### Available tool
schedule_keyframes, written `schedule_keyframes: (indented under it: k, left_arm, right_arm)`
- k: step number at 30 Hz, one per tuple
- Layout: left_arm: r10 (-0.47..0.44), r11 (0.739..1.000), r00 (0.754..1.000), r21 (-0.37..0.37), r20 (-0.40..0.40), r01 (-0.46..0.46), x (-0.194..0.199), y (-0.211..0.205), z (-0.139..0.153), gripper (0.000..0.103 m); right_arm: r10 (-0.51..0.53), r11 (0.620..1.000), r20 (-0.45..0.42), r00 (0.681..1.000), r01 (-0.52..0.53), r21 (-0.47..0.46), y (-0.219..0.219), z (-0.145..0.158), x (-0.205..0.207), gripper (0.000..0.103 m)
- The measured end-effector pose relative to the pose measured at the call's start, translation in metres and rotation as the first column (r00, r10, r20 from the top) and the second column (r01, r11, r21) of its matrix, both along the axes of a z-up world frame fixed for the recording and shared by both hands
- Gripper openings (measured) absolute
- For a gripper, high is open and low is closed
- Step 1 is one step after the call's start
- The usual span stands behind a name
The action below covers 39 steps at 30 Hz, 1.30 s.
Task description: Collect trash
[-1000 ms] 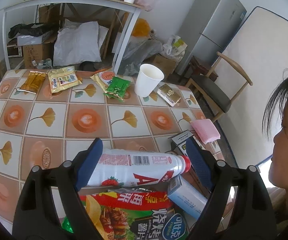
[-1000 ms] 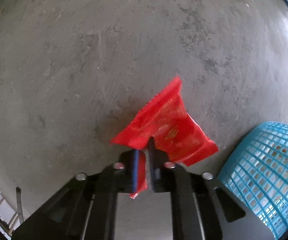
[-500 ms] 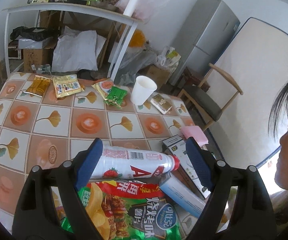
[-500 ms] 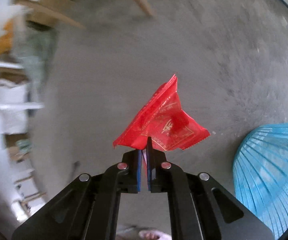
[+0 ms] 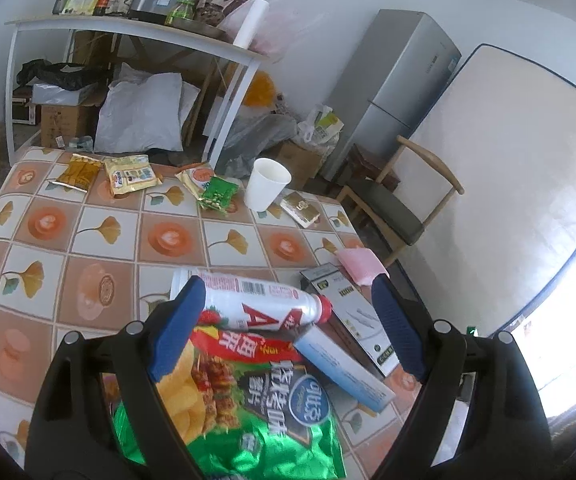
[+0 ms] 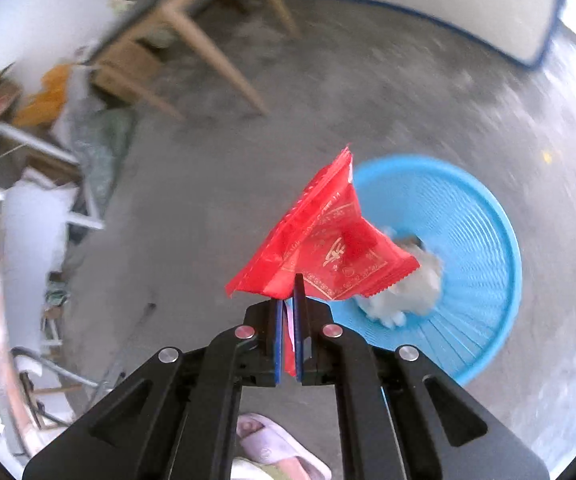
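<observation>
My right gripper (image 6: 287,292) is shut on a red foil wrapper (image 6: 324,248), which hangs high over the concrete floor. Below and to the right stands a round blue basket (image 6: 468,248) with crumpled white paper (image 6: 408,292) inside. My left gripper (image 5: 284,320) is open above the near end of the patterned table (image 5: 100,240). Between and below its fingers lie a white strawberry drink bottle (image 5: 256,304), a green chip bag (image 5: 248,408) and a light blue box (image 5: 344,364); the pads touch none of them.
Farther across the table lie several snack wrappers (image 5: 128,172), a white paper cup (image 5: 266,188), a pink sponge (image 5: 360,266) and a dark box (image 5: 352,312). A wooden chair (image 5: 400,200), a fridge and a cluttered shelf stand beyond. A slippered foot (image 6: 276,444) is under the right gripper.
My right gripper has risen from the floor with the red wrapper, and the blue basket has come nearly whole into view under it. The left gripper drew back slightly, showing more of the chip bag.
</observation>
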<state>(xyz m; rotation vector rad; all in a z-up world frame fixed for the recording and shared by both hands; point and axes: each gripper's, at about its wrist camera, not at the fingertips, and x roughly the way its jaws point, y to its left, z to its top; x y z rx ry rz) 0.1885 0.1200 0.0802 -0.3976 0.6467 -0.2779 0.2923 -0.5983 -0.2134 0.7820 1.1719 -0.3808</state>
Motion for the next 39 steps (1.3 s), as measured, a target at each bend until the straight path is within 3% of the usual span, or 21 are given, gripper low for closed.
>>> schedule_keyframes:
  k: [3,4,5,9,15,21,26,31,34,36,39]
  left_arm:
    - [-0.012,1.0,1.0,-0.006,0.002,0.012,-0.016,-0.003,0.008,0.081]
    - [-0.013,1.0,1.0,-0.003,0.007,0.013,-0.023,-0.004,0.011,0.081]
    - [-0.014,1.0,1.0,0.0,0.011,0.015,-0.028,-0.004,0.014,0.081]
    - [-0.016,1.0,0.999,0.011,0.043,0.016,-0.055,-0.006,0.026,0.081]
    - [-0.024,0.998,0.998,0.065,0.061,0.02,-0.078,-0.011,0.04,0.081]
    - [-0.077,0.996,0.996,0.059,0.048,0.074,-0.082,-0.017,0.04,0.081]
    - [-0.121,0.989,0.993,0.084,0.017,0.119,-0.076,-0.033,0.031,0.081]
    - [-0.17,0.984,0.985,0.063,0.012,0.169,-0.066,-0.054,0.025,0.081]
    - [-0.16,0.984,0.987,0.076,0.001,0.16,-0.058,-0.064,0.02,0.081]
    - [-0.159,0.985,0.987,0.071,-0.013,0.159,-0.05,-0.071,0.014,0.081]
    - [-0.158,0.984,0.987,0.077,-0.029,0.16,-0.04,-0.08,0.007,0.081]
  right_arm:
    - [-0.028,0.999,-0.09,0.996,0.026,-0.025,-0.013,-0.045,-0.009,0.017]
    - [-0.045,0.999,-0.133,0.99,0.044,-0.008,-0.018,-0.06,-0.013,0.037]
    - [-0.056,0.998,-0.162,0.985,0.056,-0.008,-0.019,-0.07,-0.014,0.043]
    - [-0.124,0.992,-0.175,0.977,0.126,0.0,-0.019,-0.069,-0.035,0.047]
    - [-0.096,0.995,-0.065,0.993,0.093,-0.044,-0.019,-0.013,-0.061,0.05]
    - [0.015,0.995,0.09,0.996,-0.006,-0.103,0.024,0.093,-0.092,0.058]
    - [0.171,0.982,0.218,0.961,-0.147,-0.121,0.09,0.176,-0.088,0.068]
    - [0.302,0.951,0.345,0.889,-0.306,-0.044,0.165,0.226,-0.054,0.073]
    - [0.351,0.922,0.377,0.857,-0.386,0.018,0.207,0.235,-0.025,0.074]
    - [0.35,0.902,0.386,0.854,-0.418,0.109,0.229,0.234,-0.005,0.074]
    - [0.298,0.875,0.35,0.888,-0.401,0.27,0.252,0.217,0.026,0.074]
